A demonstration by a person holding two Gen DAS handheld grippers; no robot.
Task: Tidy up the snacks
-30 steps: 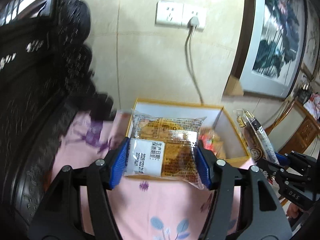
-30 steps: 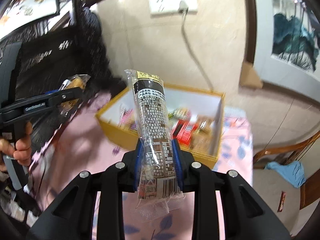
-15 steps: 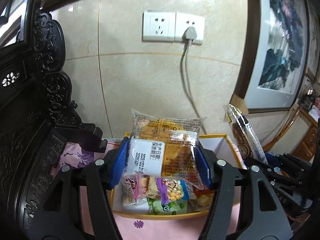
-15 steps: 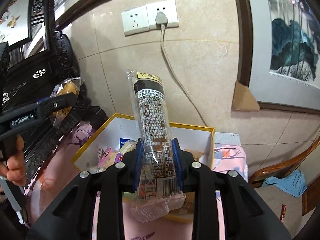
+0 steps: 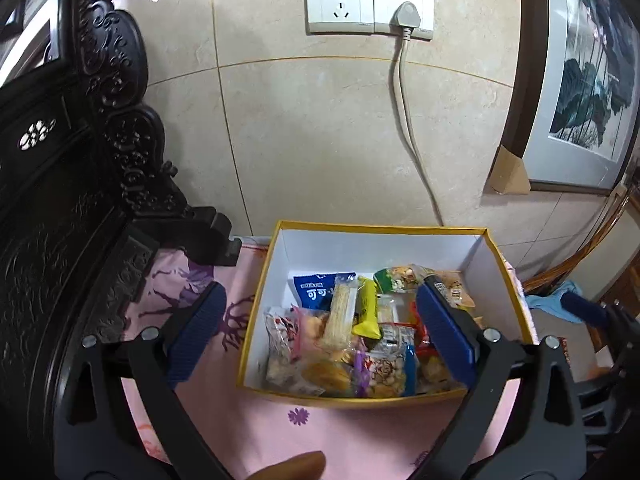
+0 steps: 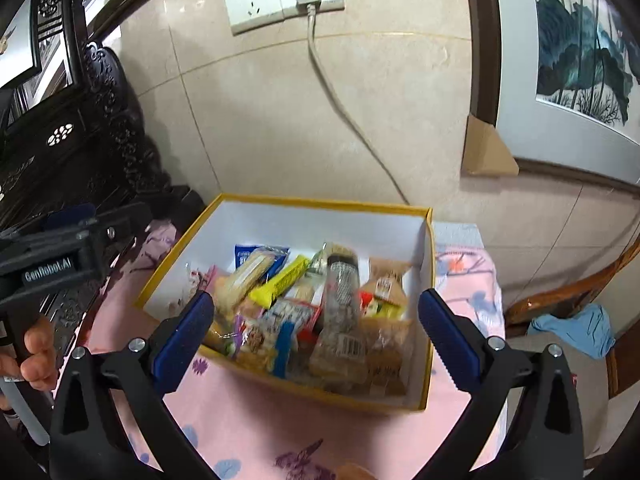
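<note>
Hovering over the box [image 5: 384,236], both grippers are now empty, where a second ago each one clamped a snack. The left gripper [image 5: 320,332] had a flat cake pack pinched between its blue pads [image 5: 196,332]; its jaws are opening, already spread wide, and nothing sits between them but the view down onto the heap. That pack cannot be picked out for certain among the wrappers below. The right gripper [image 6: 316,336] had a long dark roll standing upright in a narrow grip; its jaws are likewise opening, far apart, with nothing pressed by the pads. The roll [image 6: 342,296] now lies in the box on top of the other snacks [image 6: 280,300], its length running from the near side toward the far wall, right of a yellow bar [image 6: 282,282]. A second ago the box lay farther ahead and off to one side on the pink cloth [image 5: 344,432]; now it sits directly under both grippers, close to the tiled wall [image 5: 320,140] below the sockets [image 5: 368,6]. In the right wrist view the left gripper's black body shows at the left edge with the person's hand [image 6: 34,354] around its handle. In the left wrist view a blue pad of the right gripper shows at the right edge, beyond the box's right wall. The box is yellow-rimmed, white inside, its far half mostly bare.
</note>
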